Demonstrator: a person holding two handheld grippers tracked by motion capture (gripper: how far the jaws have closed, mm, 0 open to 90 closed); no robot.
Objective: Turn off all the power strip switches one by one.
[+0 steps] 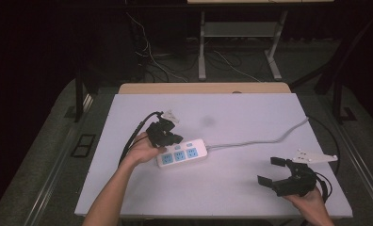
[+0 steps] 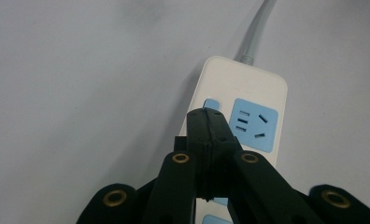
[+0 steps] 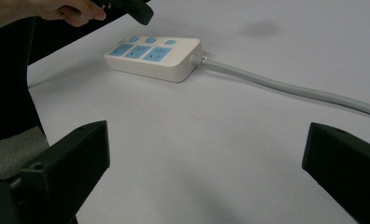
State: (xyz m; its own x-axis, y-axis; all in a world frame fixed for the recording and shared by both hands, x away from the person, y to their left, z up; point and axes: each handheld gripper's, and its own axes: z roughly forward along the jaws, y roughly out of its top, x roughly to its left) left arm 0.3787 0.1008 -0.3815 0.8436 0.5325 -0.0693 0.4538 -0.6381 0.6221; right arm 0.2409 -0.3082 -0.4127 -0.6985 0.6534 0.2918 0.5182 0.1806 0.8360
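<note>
A white power strip (image 1: 182, 153) with three blue sockets and small blue switches lies left of the table's middle. Its grey cable (image 1: 260, 140) runs off to the right. My left gripper (image 1: 174, 138) is shut with nothing between its jaws. Its tip (image 2: 206, 116) points down at a blue switch (image 2: 213, 103) beside the end socket (image 2: 255, 123) of the power strip (image 2: 241, 84). From the right gripper view the tip looks slightly above the power strip (image 3: 155, 56). My right gripper (image 1: 268, 170) stands wide open near the front right, far from the strip.
The grey cable (image 3: 290, 86) crosses the white tabletop (image 1: 231, 113) between the strip and my right gripper (image 3: 206, 154). A black cable (image 1: 136, 132) trails from the left gripper over the table's left edge. Table legs and loose wires sit on the floor behind.
</note>
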